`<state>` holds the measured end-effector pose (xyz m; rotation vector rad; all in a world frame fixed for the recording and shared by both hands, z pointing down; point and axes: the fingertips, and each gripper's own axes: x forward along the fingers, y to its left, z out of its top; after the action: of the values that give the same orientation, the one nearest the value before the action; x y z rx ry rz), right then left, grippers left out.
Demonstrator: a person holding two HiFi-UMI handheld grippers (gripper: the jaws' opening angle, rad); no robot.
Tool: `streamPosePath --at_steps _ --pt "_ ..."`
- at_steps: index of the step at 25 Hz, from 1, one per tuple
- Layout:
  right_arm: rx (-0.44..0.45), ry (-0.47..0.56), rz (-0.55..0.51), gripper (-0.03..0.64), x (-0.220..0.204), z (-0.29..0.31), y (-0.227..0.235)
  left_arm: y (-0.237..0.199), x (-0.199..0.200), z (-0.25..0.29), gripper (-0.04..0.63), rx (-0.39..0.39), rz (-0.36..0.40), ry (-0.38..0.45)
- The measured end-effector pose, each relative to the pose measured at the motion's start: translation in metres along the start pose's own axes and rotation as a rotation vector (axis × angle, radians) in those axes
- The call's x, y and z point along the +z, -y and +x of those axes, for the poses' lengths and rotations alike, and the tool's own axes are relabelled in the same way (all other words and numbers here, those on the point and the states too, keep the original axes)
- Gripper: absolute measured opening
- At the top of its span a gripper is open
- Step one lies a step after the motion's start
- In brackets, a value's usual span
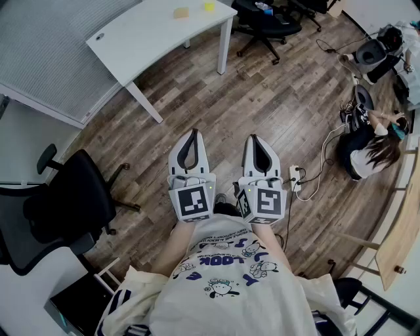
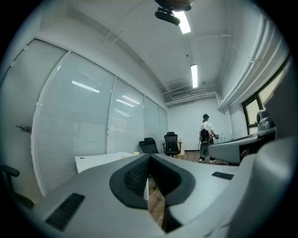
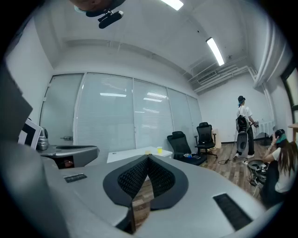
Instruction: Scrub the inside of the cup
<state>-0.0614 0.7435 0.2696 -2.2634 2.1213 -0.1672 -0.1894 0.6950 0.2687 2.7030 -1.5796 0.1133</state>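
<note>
Head view: the left gripper [image 1: 191, 139] and right gripper [image 1: 255, 143] are held side by side, level, out in front of the person's body over the wood floor [image 1: 275, 98]. Both are on the near side of the white table [image 1: 144, 39] and well apart from it. Both pairs of jaws are together with nothing in them. The yellow cup [image 1: 209, 6] stands on the table near its far edge, far beyond both jaw tips. A pale yellow block [image 1: 180, 12] sits on the table just left of the cup. A black office chair [image 1: 69, 210] is on the near side of the table, off to its left. A seated person [image 1: 367, 151] is on the floor well right of the table.

Left gripper view: the left gripper [image 2: 149, 156] has its jaws closed tip to tip and empty. The table [image 2: 100, 160] shows behind and left of the tips. There is a small yellow speck [image 2: 135, 153] on its top, too small to tell if it is the cup. A standing person [image 2: 205, 139] is far past the table, to its right.

Right gripper view: the right gripper [image 3: 148, 157] has its jaws pressed together and holds nothing. The table [image 3: 135, 154] lies straight behind the tips. The yellow cup [image 3: 159, 149] is upright on it, showing just up and right of the tips but far off, with no contact. The pale yellow block [image 3: 148, 151] is just left of the cup. The standing person [image 3: 243, 125] and the seated person [image 3: 279, 172] are both well right of the table.
</note>
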Motion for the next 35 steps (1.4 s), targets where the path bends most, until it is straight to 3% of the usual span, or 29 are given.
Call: streamPosePath --at_steps 18,35 --pt "0.014 0.001 0.027 -0.006 -0.003 -0.004 0.024 0.023 -0.001 0.005 0.028 0.006 0.003 -0.003" --pt "0.054 -0.048 0.063 -0.006 -0.019 0.005 0.038 0.024 -0.011 0.01 0.028 0.078 -0.013 -0.018"
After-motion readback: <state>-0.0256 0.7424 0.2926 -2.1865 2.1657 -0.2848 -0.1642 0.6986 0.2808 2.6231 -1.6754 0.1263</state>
